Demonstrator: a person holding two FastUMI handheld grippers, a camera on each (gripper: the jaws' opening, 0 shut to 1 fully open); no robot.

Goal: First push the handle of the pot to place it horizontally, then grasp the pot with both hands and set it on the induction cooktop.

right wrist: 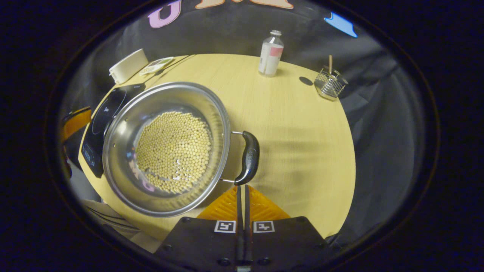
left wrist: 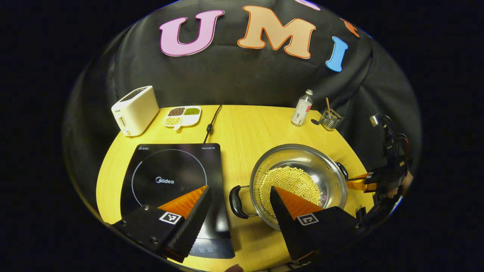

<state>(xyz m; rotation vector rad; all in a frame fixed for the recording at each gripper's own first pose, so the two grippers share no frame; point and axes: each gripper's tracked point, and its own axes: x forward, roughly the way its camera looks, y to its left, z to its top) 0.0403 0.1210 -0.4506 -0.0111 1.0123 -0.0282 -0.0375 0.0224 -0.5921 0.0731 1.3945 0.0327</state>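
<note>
Left gripper view, foreground: the left gripper (left wrist: 239, 190) stands with its jaws spread wide above the near part of the table (left wrist: 245, 128), one finger over the induction cooktop (left wrist: 172, 181) and the other over the near rim of the pot (left wrist: 298, 181); nothing lies between the fingers. The pot, a steel vessel holding a layer of pale yellow beans (left wrist: 289, 187), rests on the table just to the right of the cooktop and apart from it. Its near black handle (left wrist: 236, 202) points toward the cooktop, in the gap between the two fingers; a second handle (left wrist: 342, 170) sits on the opposite rim. Beside that far handle, at the right edge of this view, the right gripper (left wrist: 357, 181) reaches in toward the pot.

Right gripper view, foreground: the right gripper (right wrist: 242, 189) has its jaws closed together with nothing between them, the tips just beside the lower end of the pot's black handle (right wrist: 247, 156); whether they touch it cannot be told. The pot (right wrist: 117, 151) lies beyond, with the cooktop (right wrist: 102, 117) behind it.

Background, left gripper view: along the far edge of the table stand a white toaster (left wrist: 135, 109), a divided dish of grains (left wrist: 182, 115), a black power cord (left wrist: 212, 121), a clear bottle (left wrist: 301, 108), and a small wire holder with a stick (left wrist: 330, 118).
</note>
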